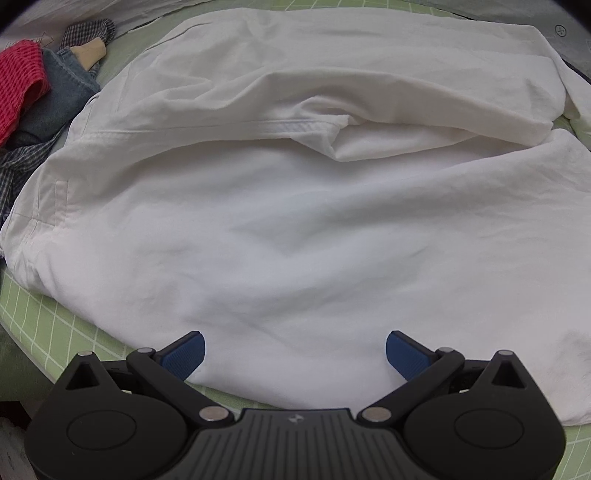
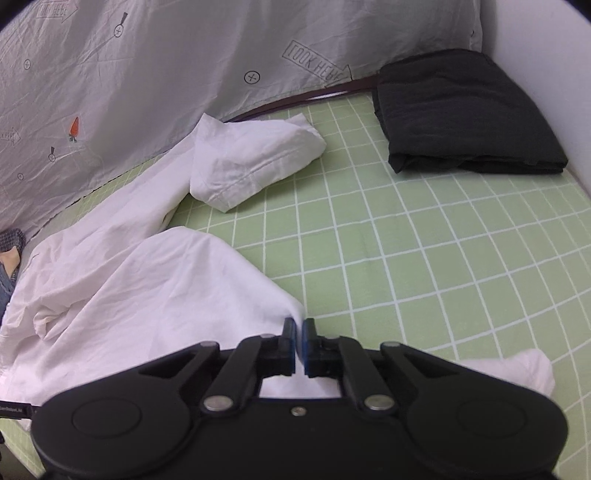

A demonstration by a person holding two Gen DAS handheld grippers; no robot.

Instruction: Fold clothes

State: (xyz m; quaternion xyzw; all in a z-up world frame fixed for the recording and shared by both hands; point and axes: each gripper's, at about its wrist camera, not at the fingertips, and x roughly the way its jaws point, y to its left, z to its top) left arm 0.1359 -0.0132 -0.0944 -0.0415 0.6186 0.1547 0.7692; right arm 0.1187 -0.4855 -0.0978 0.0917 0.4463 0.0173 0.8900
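- The left gripper (image 1: pixel 295 350) sits at the bottom centre of the left wrist view, its blue-padded fingers (image 1: pixel 184 354) spread wide and holding nothing.
- Ahead of it, the white garment (image 1: pixel 295 206) fills most of that view, lying rumpled on the green grid mat (image 1: pixel 40 325), with a seamed fold running across its upper middle.
- At the upper left of the same view a heap of other clothes rests beside the white cloth: a red knit piece (image 1: pixel 18 81), a blue denim piece (image 1: pixel 62 96) and a checked fabric (image 1: pixel 88 33).
- In the right wrist view, the right gripper (image 2: pixel 298 341) is at the lower centre, fingers (image 2: pixel 290 343) pressed together and pinching an edge of the white garment (image 2: pixel 129 288).
- From that pinch the cloth spreads to the lower left, and one narrow part runs up to a folded end (image 2: pixel 251 158) at the upper middle.
- A folded black garment (image 2: pixel 461 110) lies at the upper right on the mat (image 2: pixel 424 240), well apart from the white one.
- A grey printed sheet (image 2: pixel 147 74) stands behind the mat across the top.
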